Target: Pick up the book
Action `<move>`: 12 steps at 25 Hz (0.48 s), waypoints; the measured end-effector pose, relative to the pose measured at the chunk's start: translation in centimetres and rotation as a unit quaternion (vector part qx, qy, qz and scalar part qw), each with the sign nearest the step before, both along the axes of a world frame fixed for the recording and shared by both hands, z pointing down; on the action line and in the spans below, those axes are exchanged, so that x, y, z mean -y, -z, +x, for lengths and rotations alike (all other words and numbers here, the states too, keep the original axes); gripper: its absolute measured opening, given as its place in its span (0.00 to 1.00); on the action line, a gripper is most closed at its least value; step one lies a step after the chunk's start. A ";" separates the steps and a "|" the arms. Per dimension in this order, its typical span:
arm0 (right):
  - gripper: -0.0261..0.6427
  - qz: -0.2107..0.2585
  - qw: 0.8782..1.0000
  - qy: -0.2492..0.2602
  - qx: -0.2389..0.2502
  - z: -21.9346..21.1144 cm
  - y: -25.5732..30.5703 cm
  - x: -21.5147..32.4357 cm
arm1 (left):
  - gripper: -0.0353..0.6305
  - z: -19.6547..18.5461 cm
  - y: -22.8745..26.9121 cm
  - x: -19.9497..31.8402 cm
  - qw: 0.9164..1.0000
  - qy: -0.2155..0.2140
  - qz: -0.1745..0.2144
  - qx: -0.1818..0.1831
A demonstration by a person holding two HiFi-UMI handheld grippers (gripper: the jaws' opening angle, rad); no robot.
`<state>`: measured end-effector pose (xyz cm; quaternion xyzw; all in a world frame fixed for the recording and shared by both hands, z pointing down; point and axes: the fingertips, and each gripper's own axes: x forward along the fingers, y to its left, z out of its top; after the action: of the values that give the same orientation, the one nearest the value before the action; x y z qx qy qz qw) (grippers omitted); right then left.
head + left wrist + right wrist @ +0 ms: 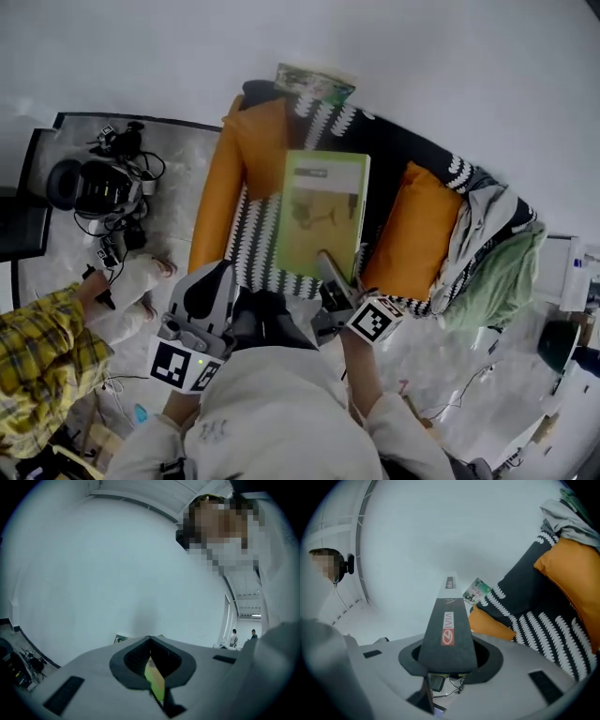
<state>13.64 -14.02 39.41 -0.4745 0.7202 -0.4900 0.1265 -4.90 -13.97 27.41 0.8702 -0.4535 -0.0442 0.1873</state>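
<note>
**A:** Since the right gripper [330, 274] is the busy one, what are its jaws on?

**B:** They are pinched on the book [323, 208], at its near edge by the dark spine. The green cover faces up. In the right gripper view the spine runs away from the jaws against the white wall.

**A:** And the left gripper [214, 289]?

**B:** It is off to the book's left, not touching it. Its jaw tips meet in a point. A thin yellow-green sliver shows in the slit behind them, and I cannot tell what it is.

**A:** What lies around?

**B:** Under the book is a black-and-white patterned sofa [251, 239]. An orange cushion [415, 230] sits just right of the book, and a second orange cushion [230, 178] is at the left. A heap of grey and green clothes [492, 258] lies at the sofa's right end. A headset with cables [105, 186] is on the floor to the left.
</note>
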 end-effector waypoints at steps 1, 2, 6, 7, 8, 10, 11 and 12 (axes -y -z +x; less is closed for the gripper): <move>0.26 0.005 1.000 0.000 0.000 0.1 0.8 -0.1 | 0.07 0.0 0.6 0.0 1.000 0.000 0.006 0.000; 0.26 0.010 1.000 -0.001 0.001 0.1 1.6 -0.3 | 0.07 0.0 1.2 -0.1 1.000 -0.001 0.011 0.000; 0.25 0.026 1.000 0.003 0.003 0.2 4.0 -0.7 | 0.07 0.3 3.3 -0.2 0.999 -0.001 0.035 -0.002; 0.26 0.029 1.000 0.005 0.004 0.2 4.4 -0.8 | 0.07 0.4 3.7 -0.2 0.999 -0.002 0.040 -0.003; 0.25 0.033 0.999 0.007 0.003 0.2 4.9 -0.9 | 0.07 0.5 4.1 -0.3 0.999 -0.004 0.045 -0.003; 0.26 0.039 0.999 0.010 0.000 0.2 5.5 -1.2 | 0.07 0.8 4.8 -0.5 0.998 -0.009 0.054 -0.002; 0.26 0.041 0.999 0.011 -0.002 0.3 5.8 -1.3 | 0.07 0.9 5.2 -0.6 0.998 -0.011 0.058 -0.001; 0.25 0.043 0.999 0.011 -0.003 0.4 6.1 -1.3 | 0.07 1.1 5.5 -0.6 0.998 -0.013 0.062 0.000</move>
<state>14.06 -12.73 33.32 -0.4626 0.7461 -0.4583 0.1391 -3.83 -13.41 21.92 0.8860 -0.4384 -0.0701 0.1337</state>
